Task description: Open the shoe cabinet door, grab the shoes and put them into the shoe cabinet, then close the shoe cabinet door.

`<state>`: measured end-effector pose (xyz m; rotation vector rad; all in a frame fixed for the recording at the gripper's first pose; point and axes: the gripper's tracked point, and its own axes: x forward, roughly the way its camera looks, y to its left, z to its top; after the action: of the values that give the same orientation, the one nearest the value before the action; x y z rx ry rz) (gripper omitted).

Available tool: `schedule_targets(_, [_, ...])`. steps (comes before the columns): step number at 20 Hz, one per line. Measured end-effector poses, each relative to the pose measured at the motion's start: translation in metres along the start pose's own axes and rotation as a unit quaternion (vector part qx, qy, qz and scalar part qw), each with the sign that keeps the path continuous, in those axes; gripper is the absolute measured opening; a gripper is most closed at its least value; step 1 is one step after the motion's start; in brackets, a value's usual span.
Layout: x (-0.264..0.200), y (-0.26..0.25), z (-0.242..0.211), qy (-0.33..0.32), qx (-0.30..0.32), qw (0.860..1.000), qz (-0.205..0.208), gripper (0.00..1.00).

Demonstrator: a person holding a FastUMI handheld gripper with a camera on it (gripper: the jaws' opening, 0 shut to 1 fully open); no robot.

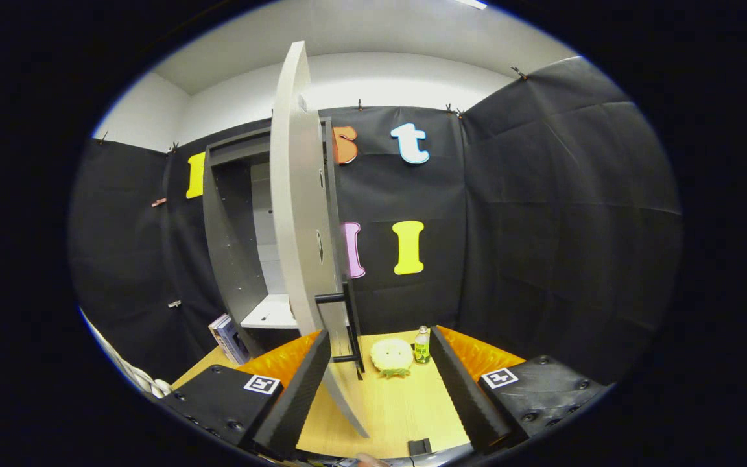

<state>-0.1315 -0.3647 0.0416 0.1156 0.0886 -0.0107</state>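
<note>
The dark grey shoe cabinet (234, 246) stands on the wooden table (399, 408) against the booth wall. Its pale door (296, 207) is swung wide open toward me and I see it nearly edge-on. The door's black bar handle (349, 327) sits between my fingers, close to the left fingertip. Inside the cabinet, a white shelf (275, 312) shows low down. A pale yellow fluffy shoe (391, 355) lies on the table just ahead of the fingers, right of the door. My gripper (380, 335) is open, with nothing pressed between its fingers.
A small bottle with a green label (421, 345) stands right beside the shoe. Some books (229, 337) lean against the cabinet's left foot. A small black block (419, 446) lies on the table's near edge. White rope (137, 379) hangs at the left.
</note>
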Motion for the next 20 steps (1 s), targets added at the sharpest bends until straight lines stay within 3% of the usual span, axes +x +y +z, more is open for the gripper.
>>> schedule_targets(7, [0.037, 0.008, -0.006, 0.014, -0.002, 0.997, 0.080, 0.96])
schedule_targets(15, [0.040, 0.016, -0.010, 0.025, -0.003, 0.994, 0.108, 0.97])
schedule_targets(20, [0.044, 0.053, -0.016, 0.026, -0.011, 0.992, 0.125, 0.97])
